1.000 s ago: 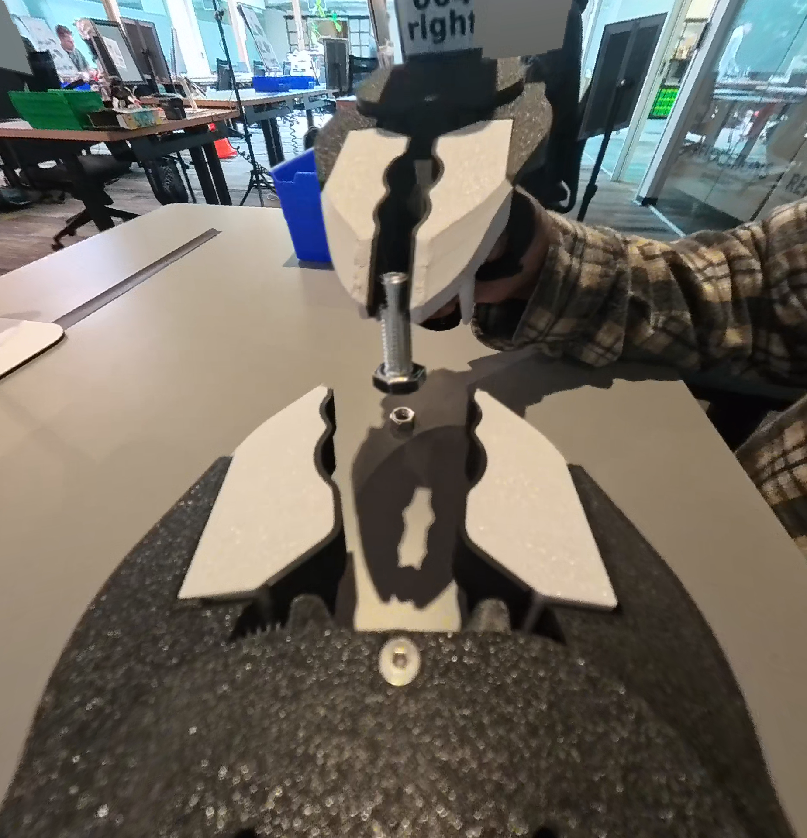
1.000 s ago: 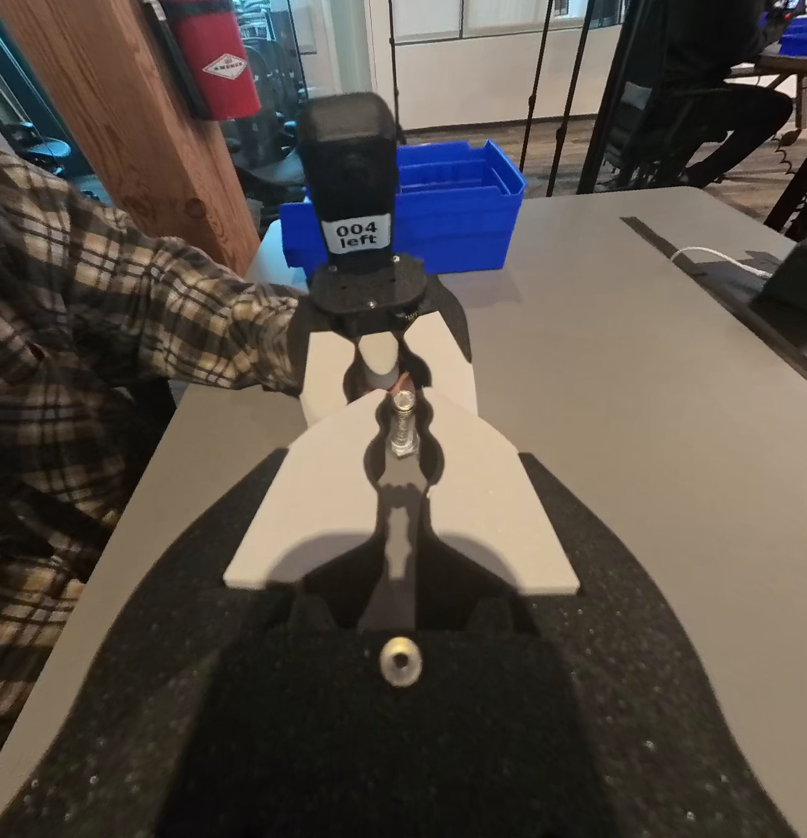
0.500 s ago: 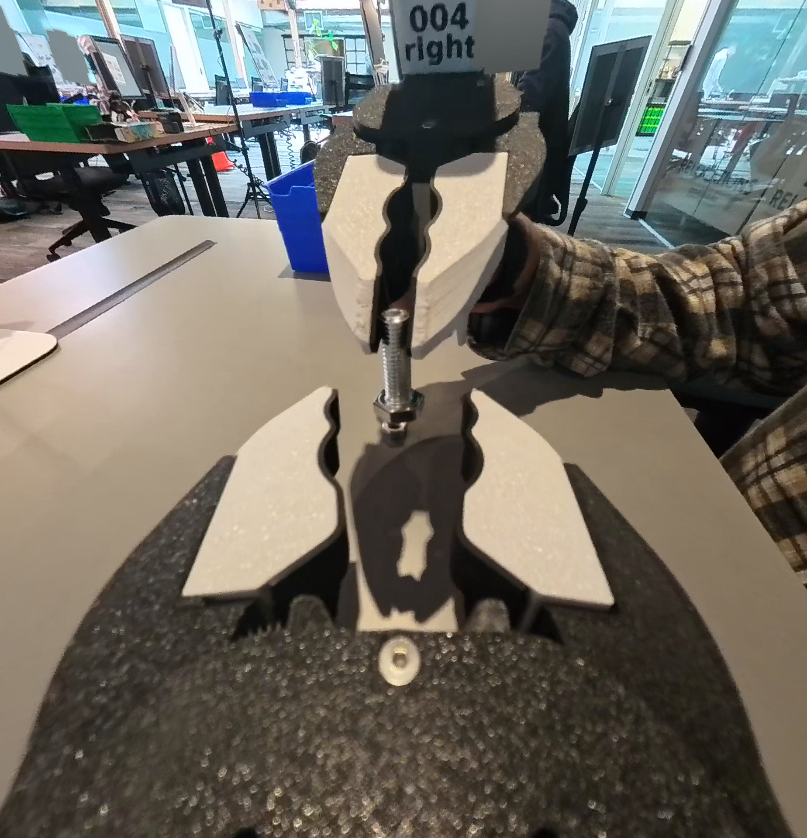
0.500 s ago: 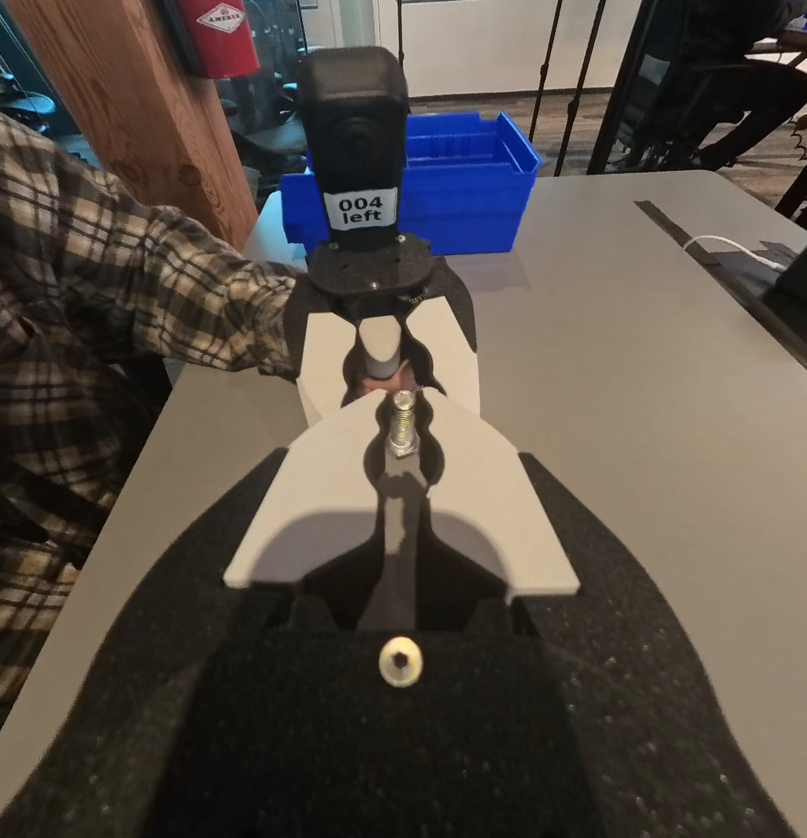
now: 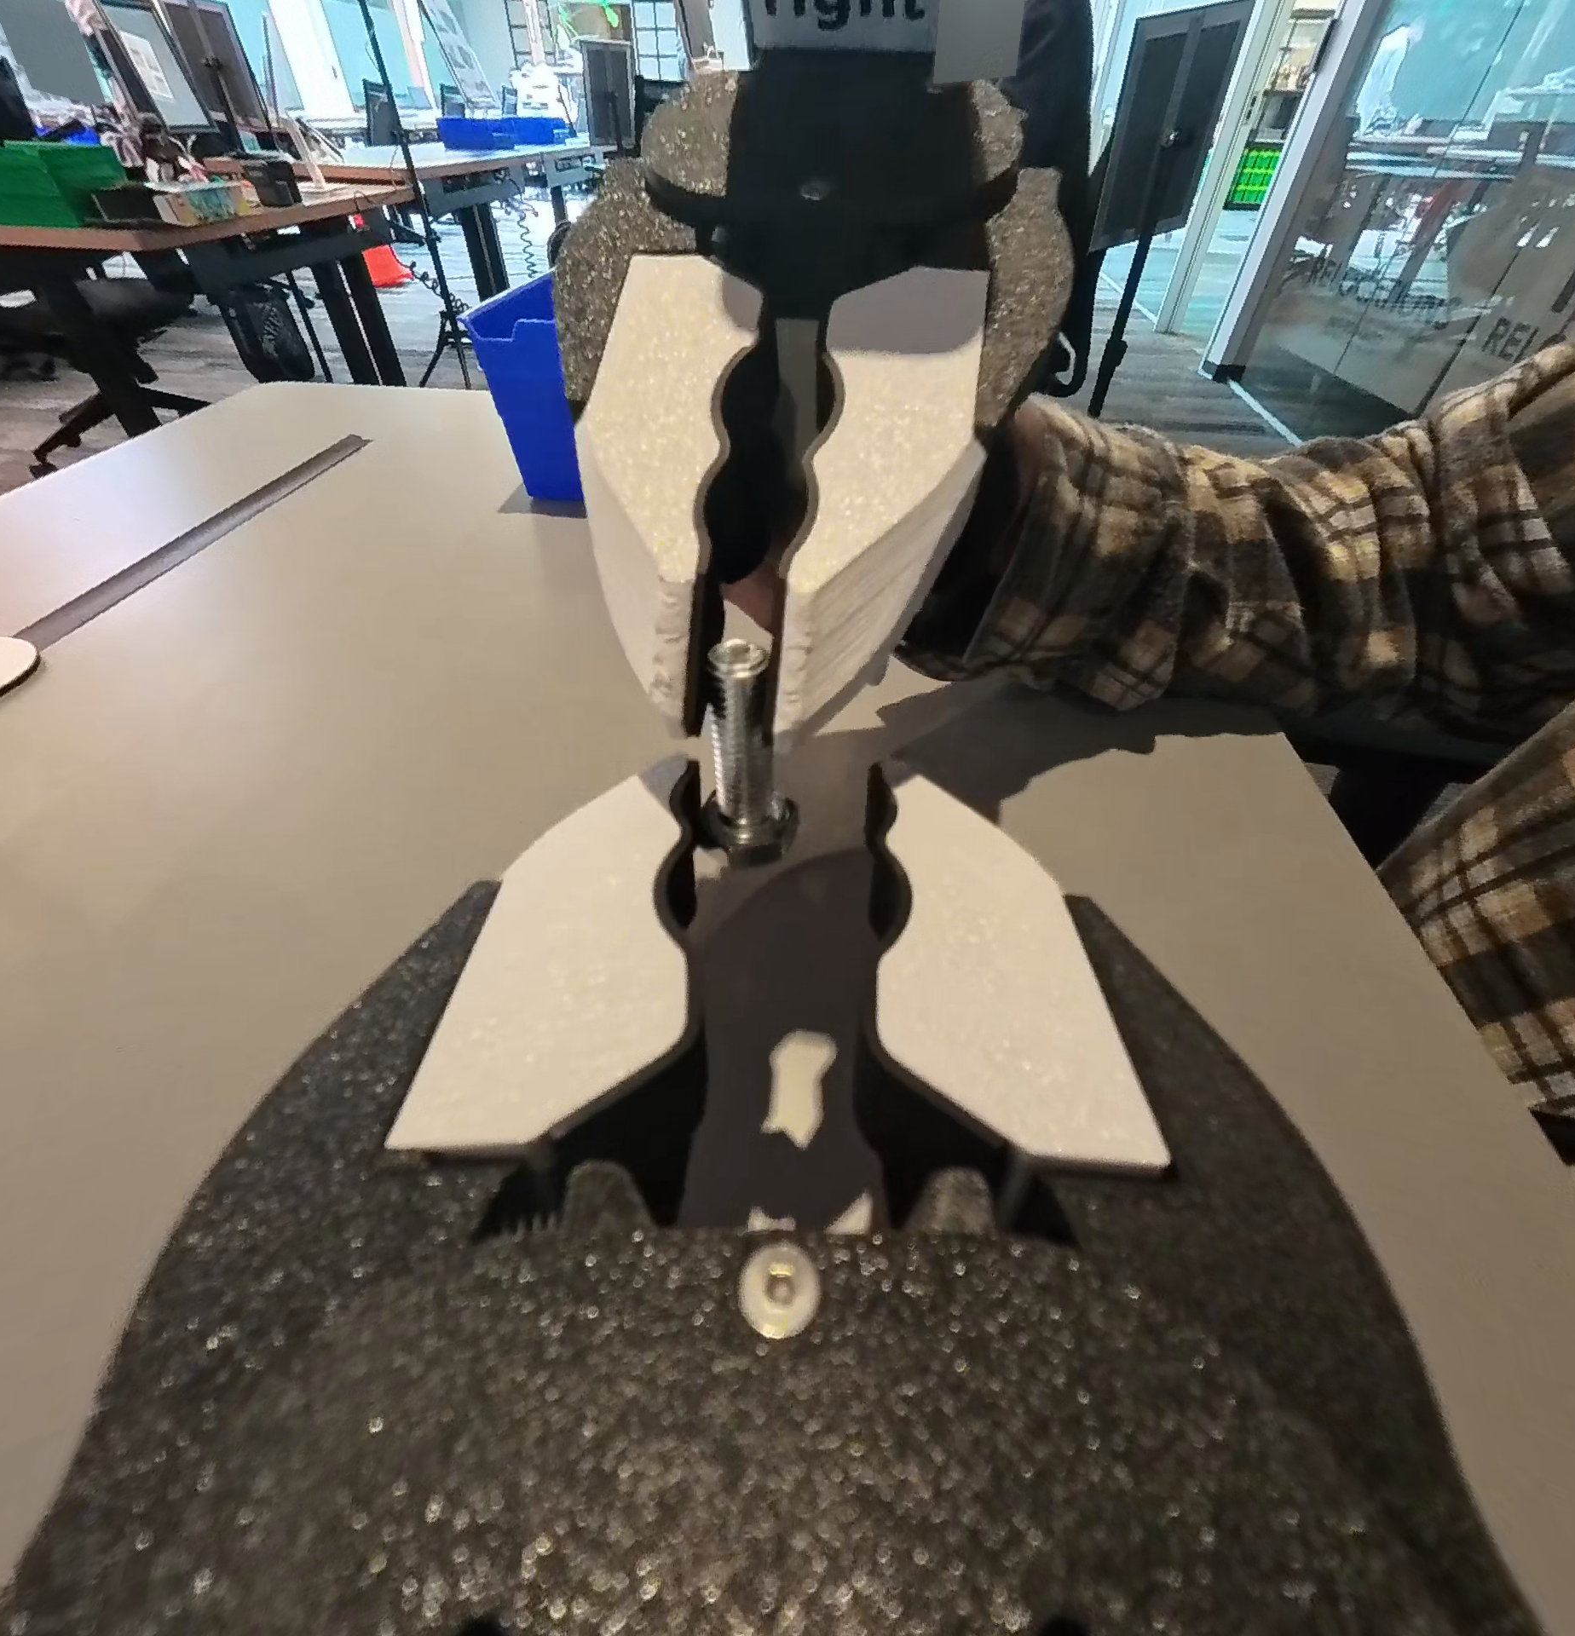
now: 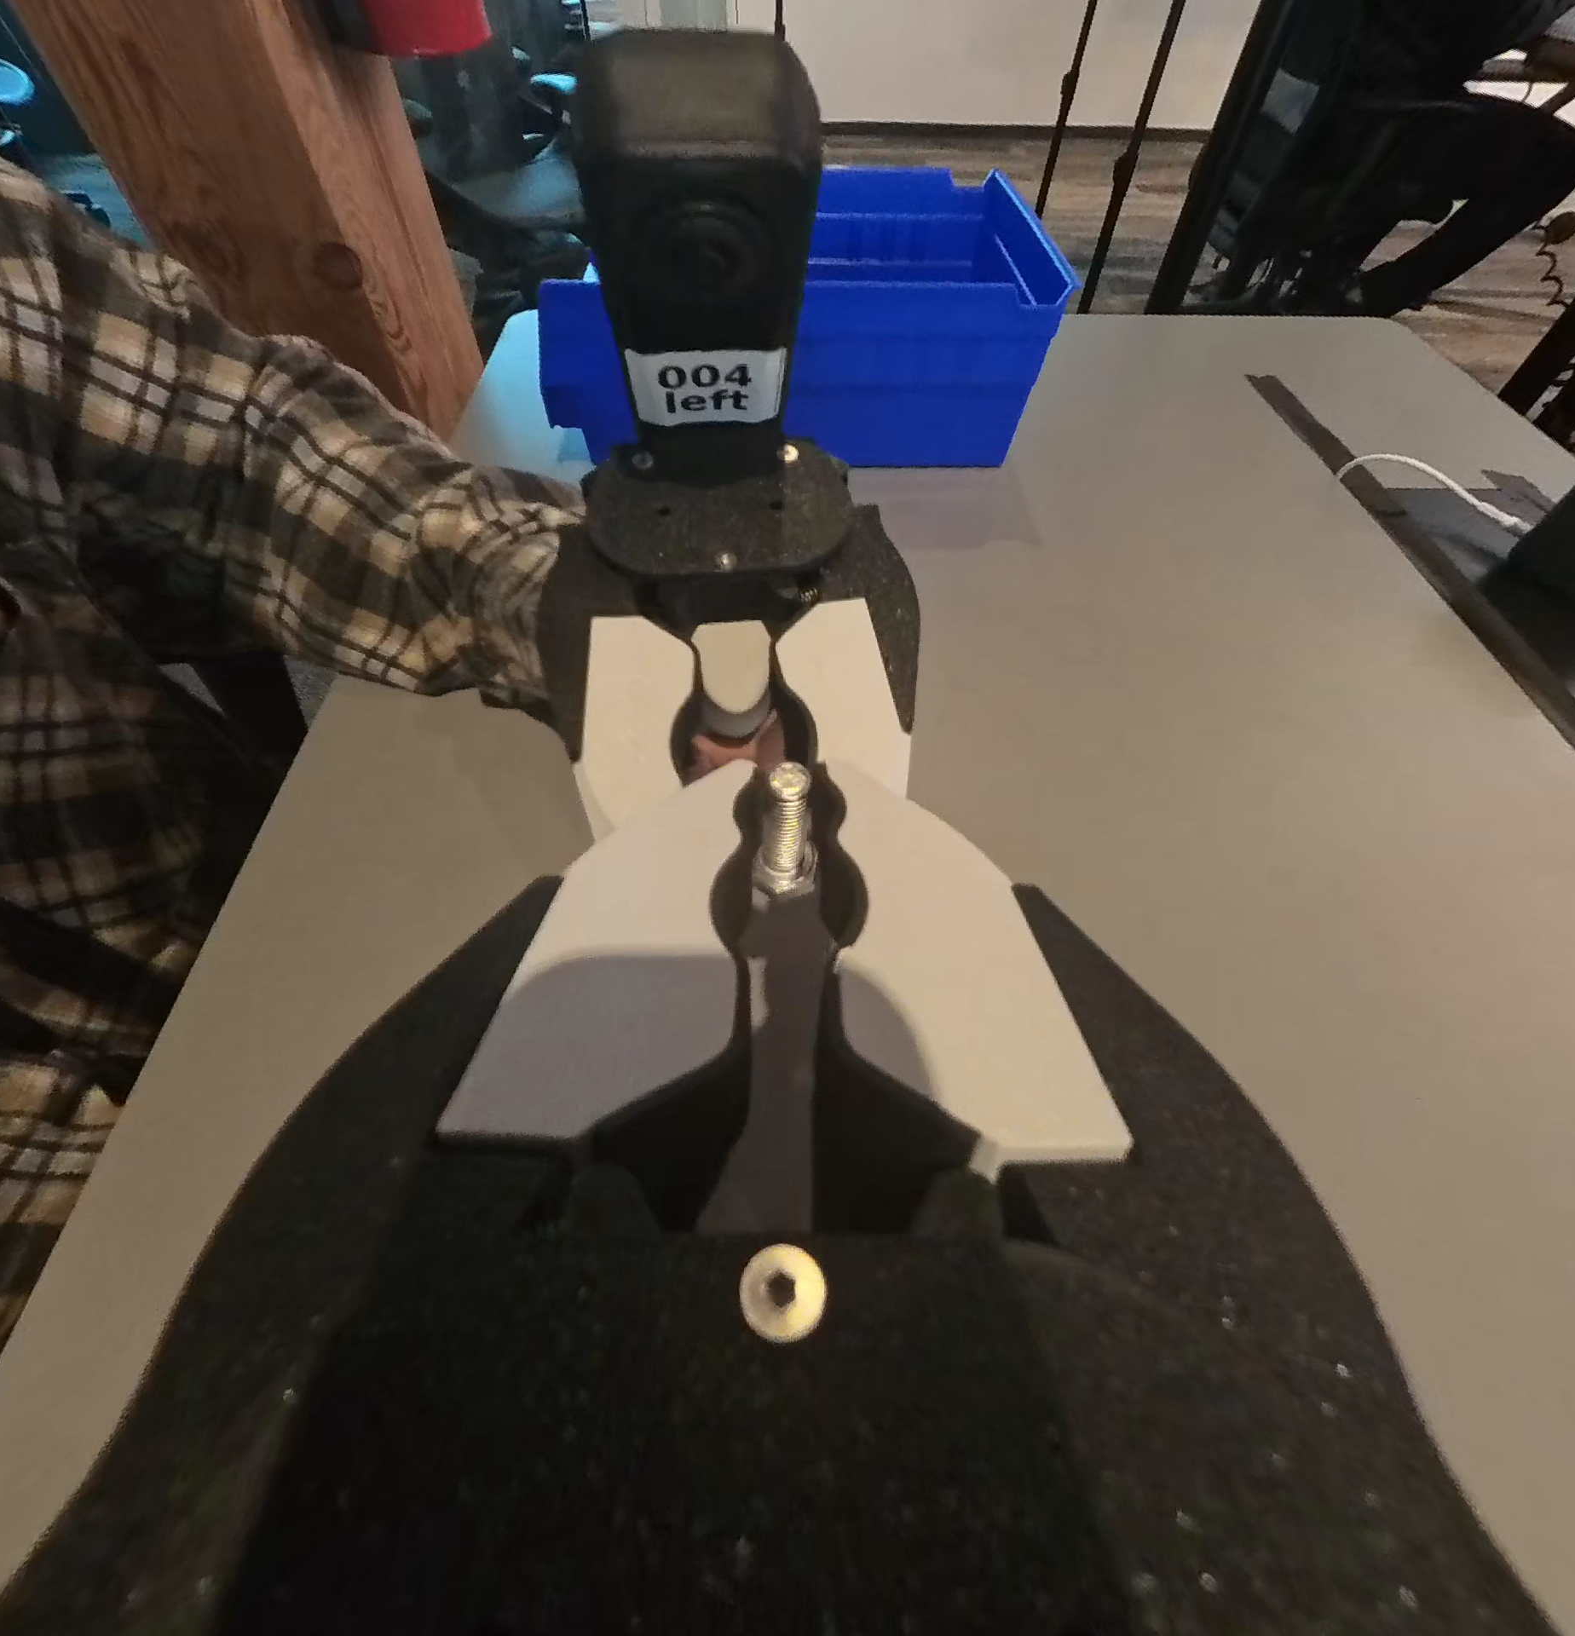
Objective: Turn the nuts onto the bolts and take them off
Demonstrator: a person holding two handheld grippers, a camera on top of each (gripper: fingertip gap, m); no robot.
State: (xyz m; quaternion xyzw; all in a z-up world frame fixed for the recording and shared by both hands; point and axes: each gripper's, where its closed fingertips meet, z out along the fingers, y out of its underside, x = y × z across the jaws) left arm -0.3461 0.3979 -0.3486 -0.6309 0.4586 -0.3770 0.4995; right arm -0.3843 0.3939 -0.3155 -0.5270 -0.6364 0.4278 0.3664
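Grey table (image 5: 235,708) carries everything. Left gripper (image 5: 779,797) sits low and near, released, jaws wide apart. Right gripper (image 6: 784,788) faces it from the far side, clenched on the upper threads of the bolt (image 5: 738,735).

The bolt stands about upright, hex end down on the table between the left gripper's tips, closer to the left-side finger. Contact there cannot be told. A separate nut cannot be made out under the hex end.

Blue bin (image 6: 926,354) is at the far table edge. Plaid sleeves (image 5: 1253,549) sit behind both grippers.

Writing: a white printed label (image 6: 704,388) on the left gripper's black camera housing, fully readable in the right wrist view. The right gripper's matching label is cut off at the top of the left wrist view. There is lettering on the glass wall (image 5: 1430,266).

Only the right wrist view shows the wooden post (image 6: 261,177) and white cable (image 6: 1430,478). Only the left wrist view shows the office desks (image 5: 191,230).
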